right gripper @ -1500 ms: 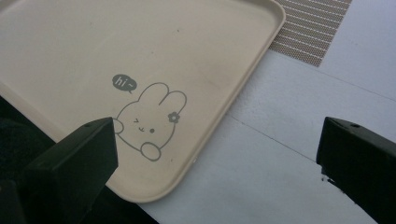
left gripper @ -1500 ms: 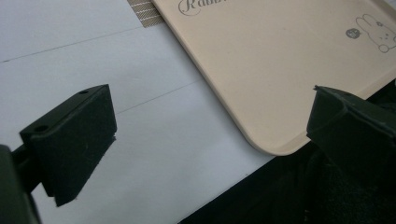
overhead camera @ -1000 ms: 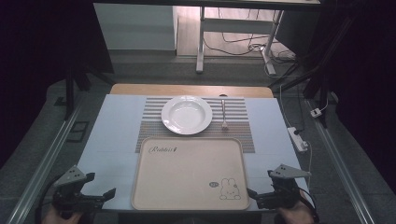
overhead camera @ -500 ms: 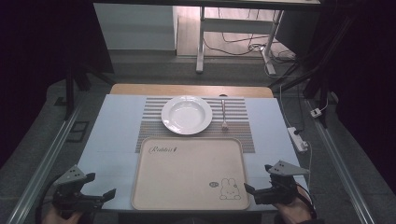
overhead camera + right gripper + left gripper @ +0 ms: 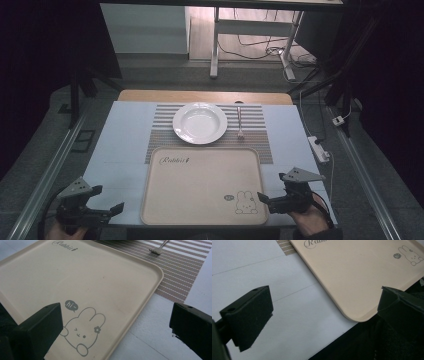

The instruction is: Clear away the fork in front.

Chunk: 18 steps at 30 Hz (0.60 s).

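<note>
- Here, the tray (image 5: 200, 185) lies on the table's (image 5: 125, 140) near edge, below the plate (image 5: 199, 122) and fork (image 5: 240, 122).
- Left gripper (image 5: 107, 212) is spread wide, holding nothing, beside the tray's corner.
- Right gripper (image 5: 263, 199) is likewise spread over the rabbit corner.

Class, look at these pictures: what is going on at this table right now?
A person holds a gripper in each hand at the near edge of the table. The left gripper and right gripper are both open and empty, flanking a beige tray with a rabbit drawing. Beyond it, a white plate and a fork lie on a striped mat. Nothing is grasped yet.
</note>
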Motion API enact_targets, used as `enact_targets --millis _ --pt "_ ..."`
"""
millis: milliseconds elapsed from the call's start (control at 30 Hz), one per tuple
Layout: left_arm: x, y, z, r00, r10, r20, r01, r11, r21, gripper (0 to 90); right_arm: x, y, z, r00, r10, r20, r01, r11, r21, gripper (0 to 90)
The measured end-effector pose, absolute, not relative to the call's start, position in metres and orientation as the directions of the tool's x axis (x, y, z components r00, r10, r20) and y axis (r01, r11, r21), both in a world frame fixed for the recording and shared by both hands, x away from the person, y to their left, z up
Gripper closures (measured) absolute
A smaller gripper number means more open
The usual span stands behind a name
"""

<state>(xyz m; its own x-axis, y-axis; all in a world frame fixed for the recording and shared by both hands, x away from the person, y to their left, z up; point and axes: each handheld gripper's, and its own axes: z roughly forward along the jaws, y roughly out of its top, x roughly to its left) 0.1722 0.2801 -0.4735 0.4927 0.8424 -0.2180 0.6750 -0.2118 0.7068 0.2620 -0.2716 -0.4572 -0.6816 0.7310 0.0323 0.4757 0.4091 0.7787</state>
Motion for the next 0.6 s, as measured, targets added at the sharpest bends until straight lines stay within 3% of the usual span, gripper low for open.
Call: enact_targets --millis 600 --pt "0.172 0.281 -0.474 0.498 0.837 -0.227 0.676 -0.211 0.706 0.2 0.287 -0.260 -0.461 -0.668 0.743 0.046 0.493 0.395 0.775 0.0"
